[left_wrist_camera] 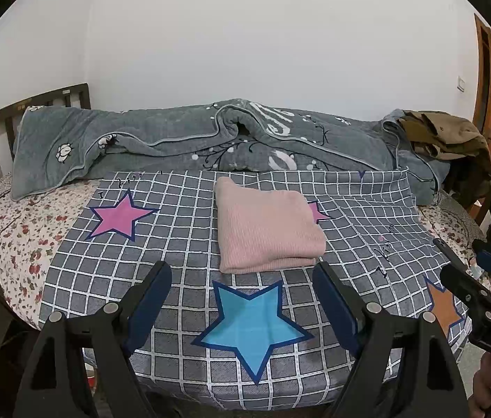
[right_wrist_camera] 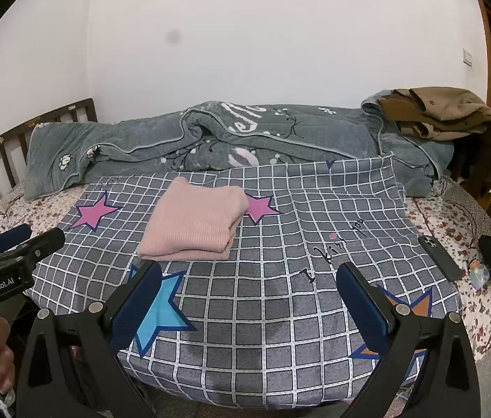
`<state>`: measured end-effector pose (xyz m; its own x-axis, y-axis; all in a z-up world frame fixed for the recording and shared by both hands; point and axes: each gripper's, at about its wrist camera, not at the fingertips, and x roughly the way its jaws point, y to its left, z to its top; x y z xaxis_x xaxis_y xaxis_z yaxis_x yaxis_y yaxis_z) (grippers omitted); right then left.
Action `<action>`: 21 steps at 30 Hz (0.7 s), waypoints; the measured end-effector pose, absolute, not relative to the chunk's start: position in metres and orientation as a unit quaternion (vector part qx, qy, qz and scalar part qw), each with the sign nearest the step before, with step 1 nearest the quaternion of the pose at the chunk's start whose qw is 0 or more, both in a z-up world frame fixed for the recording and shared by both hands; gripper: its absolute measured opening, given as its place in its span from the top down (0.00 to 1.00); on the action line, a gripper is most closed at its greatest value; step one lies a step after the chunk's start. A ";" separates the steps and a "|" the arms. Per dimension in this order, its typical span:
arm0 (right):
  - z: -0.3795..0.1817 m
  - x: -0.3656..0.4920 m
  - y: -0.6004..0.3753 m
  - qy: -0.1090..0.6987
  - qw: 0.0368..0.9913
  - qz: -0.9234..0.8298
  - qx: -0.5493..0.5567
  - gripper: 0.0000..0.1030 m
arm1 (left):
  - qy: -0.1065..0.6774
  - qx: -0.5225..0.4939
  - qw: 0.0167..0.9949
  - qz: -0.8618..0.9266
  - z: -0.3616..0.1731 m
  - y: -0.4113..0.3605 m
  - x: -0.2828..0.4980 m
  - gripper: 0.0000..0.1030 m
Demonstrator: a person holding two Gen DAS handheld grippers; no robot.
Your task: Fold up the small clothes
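We see a bed (right_wrist_camera: pixel 454 223) with a checked sheet (right_wrist_camera: pixel 280 244); on it lie a folded pink garment (right_wrist_camera: pixel 193 223), a grey quilt (right_wrist_camera: pixel 210 139) and a phone (right_wrist_camera: pixel 438 256).

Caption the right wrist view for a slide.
Open right gripper hovers empty above the checked sheet, short of the folded pink garment; a phone lies at right.
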<state>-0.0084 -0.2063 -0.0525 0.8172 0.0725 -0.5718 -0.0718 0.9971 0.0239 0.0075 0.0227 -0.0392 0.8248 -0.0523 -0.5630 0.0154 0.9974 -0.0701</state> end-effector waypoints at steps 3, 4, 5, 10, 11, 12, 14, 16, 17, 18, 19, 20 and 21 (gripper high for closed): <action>-0.052 -0.009 -0.206 0.300 0.953 0.037 0.003 0.04 | 0.295 -0.031 0.955 -0.017 -0.039 0.022 0.007 0.20; -0.051 -0.010 -0.206 0.299 0.953 0.037 0.003 0.04 | 0.295 -0.032 0.955 -0.017 -0.039 0.022 0.007 0.20; -0.051 -0.009 -0.206 0.299 0.953 0.036 0.003 0.04 | 0.295 -0.032 0.955 -0.017 -0.039 0.023 0.007 0.20; -0.051 -0.010 -0.207 0.300 0.953 0.035 0.004 0.04 | 0.295 -0.031 0.955 -0.018 -0.039 0.023 0.007 0.20; -0.051 -0.010 -0.207 0.300 0.953 0.034 0.005 0.04 | 0.295 -0.032 0.955 -0.018 -0.039 0.023 0.007 0.20; -0.051 -0.010 -0.208 0.300 0.953 0.034 0.005 0.04 | 0.295 -0.032 0.955 -0.018 -0.039 0.023 0.007 0.20; -0.051 -0.010 -0.208 0.300 0.953 0.034 0.005 0.04 | 0.295 -0.031 0.955 -0.018 -0.039 0.023 0.007 0.20; -0.051 -0.010 -0.208 0.300 0.953 0.034 0.004 0.04 | 0.295 -0.031 0.955 -0.018 -0.039 0.023 0.007 0.20; -0.051 -0.010 -0.208 0.300 0.953 0.034 0.004 0.04 | 0.295 -0.031 0.955 -0.018 -0.039 0.023 0.007 0.20; -0.050 -0.010 -0.209 0.299 0.954 0.034 0.004 0.04 | 0.295 -0.031 0.955 -0.018 -0.039 0.023 0.007 0.20; -0.050 -0.010 -0.209 0.300 0.953 0.033 0.004 0.04 | 0.295 -0.031 0.955 -0.017 -0.039 0.022 0.007 0.20; -0.050 -0.010 -0.208 0.300 0.953 0.033 0.005 0.04 | 0.295 -0.031 0.955 -0.017 -0.039 0.022 0.007 0.20; -0.050 -0.010 -0.209 0.300 0.953 0.033 0.005 0.04 | 0.295 -0.032 0.955 -0.018 -0.039 0.022 0.007 0.20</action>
<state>-0.0100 -0.2091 -0.0499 0.8182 0.0665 -0.5711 -0.0607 0.9977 0.0292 0.0066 0.0224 -0.0388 0.8249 -0.0523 -0.5629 0.0149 0.9974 -0.0709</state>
